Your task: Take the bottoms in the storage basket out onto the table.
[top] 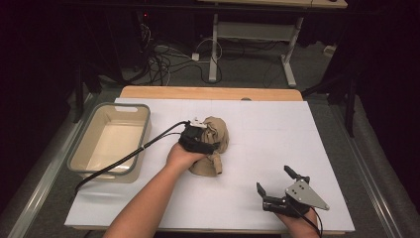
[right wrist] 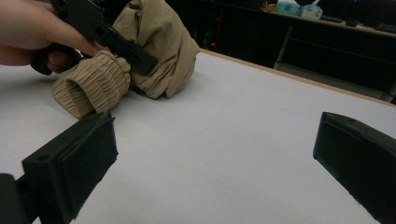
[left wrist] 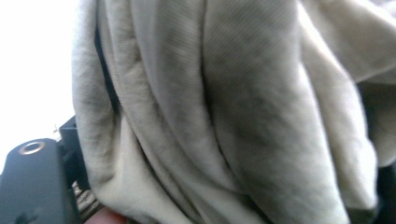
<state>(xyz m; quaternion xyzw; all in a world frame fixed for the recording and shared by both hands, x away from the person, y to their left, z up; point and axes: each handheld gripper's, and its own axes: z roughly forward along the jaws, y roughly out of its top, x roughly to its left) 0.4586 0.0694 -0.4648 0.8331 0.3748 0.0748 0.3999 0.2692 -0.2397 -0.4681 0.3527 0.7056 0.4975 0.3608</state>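
Observation:
A bunched tan garment [top: 218, 133] lies in the middle of the white table, one ribbed cuff [top: 210, 166] toward the front. My left gripper [top: 205, 136] is pushed into its left side. In the left gripper view the cloth [left wrist: 233, 116] hangs between the jaws; one jaw stands at the far left edge, so the gripper is open. Seen from the right gripper view, one black jaw of the left gripper [right wrist: 126, 49] lies across the garment [right wrist: 159, 46] above the cuff [right wrist: 91, 86]. My right gripper [top: 273, 178] rests open near the front right [right wrist: 215, 154], nothing between its jaws.
A beige tub [top: 119, 105] with a grey rim stands at the table's left edge, nothing in it. The left gripper's cable [top: 124, 158] runs across its near corner. Bare white table [top: 277, 129] lies between the garment and the right gripper.

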